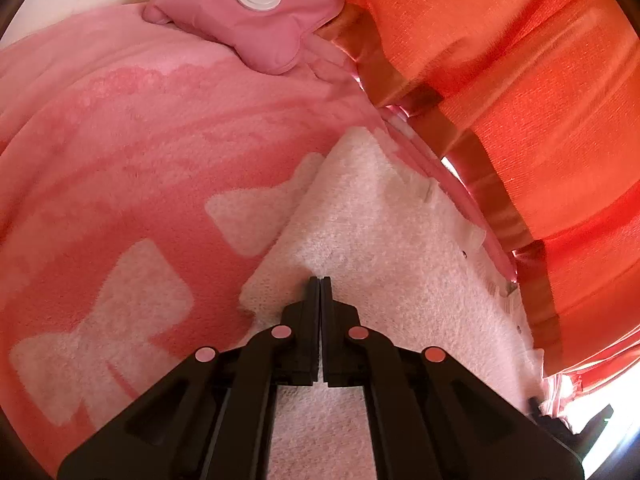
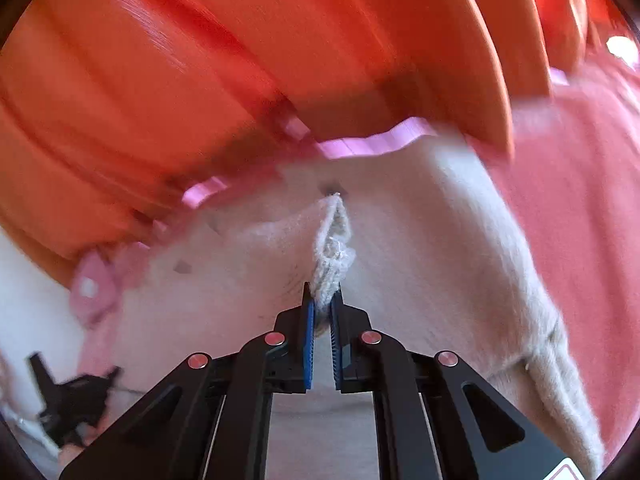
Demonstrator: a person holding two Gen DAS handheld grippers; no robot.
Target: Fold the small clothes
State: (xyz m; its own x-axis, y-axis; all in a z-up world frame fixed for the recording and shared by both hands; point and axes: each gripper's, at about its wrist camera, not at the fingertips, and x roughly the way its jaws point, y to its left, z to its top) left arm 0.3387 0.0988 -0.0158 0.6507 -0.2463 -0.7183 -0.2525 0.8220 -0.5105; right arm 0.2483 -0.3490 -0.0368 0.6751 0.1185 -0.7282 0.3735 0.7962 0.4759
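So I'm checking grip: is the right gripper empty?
No, the right gripper pinches a bunched fold of the white garment between its blue pads.

You're looking at one small garment (image 1: 384, 240) of fluffy white knit, spread over the pink blanket with white bow shapes. In the left wrist view a folded edge runs as a ridge up its middle, and a white tag sticks out at its far side. In the blurred right wrist view the garment (image 2: 440, 240) seems bunched into a raised, pinched pleat.
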